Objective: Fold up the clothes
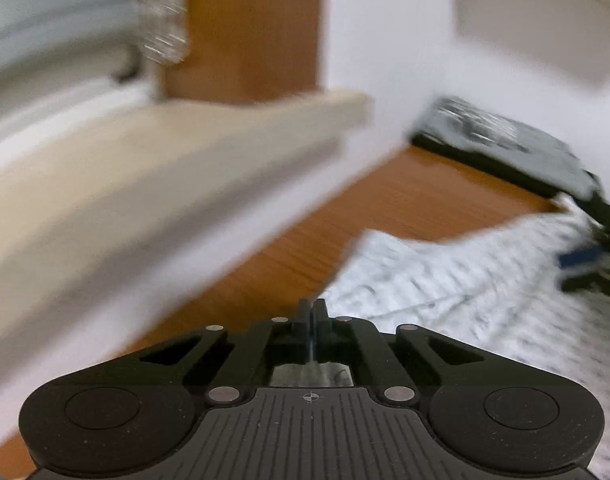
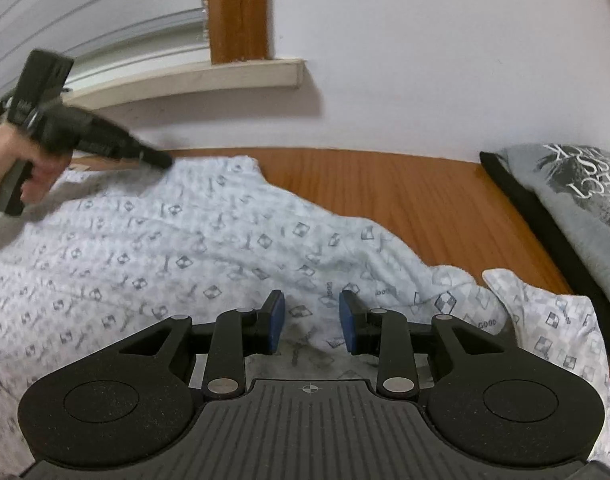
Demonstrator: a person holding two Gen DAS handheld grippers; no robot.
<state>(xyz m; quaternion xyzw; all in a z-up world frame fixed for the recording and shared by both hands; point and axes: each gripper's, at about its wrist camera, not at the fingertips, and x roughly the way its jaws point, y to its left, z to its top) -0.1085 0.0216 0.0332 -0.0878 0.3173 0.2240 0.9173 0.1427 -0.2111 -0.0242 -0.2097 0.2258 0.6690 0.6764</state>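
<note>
A white garment with a grey checked print (image 2: 185, 240) lies spread on the wooden table (image 2: 405, 188). My right gripper (image 2: 311, 314) hovers over its near part and stands open, its blue pads (image 2: 276, 316) apart with only cloth below them. A hand holds my left gripper (image 2: 161, 160) at the garment's far left edge. In the blurred left wrist view that gripper (image 1: 313, 308) is shut, with its tips at the garment's (image 1: 445, 280) hem. Whether cloth is pinched there I cannot tell. The right gripper (image 1: 593, 260) shows at that view's right edge.
A folded grey T-shirt with a dark print (image 2: 577, 200) lies on a dark cloth at the table's right end (image 1: 505, 140). A pale window sill (image 2: 185, 80) and a wooden frame (image 2: 239, 8) stand against the white wall behind the table.
</note>
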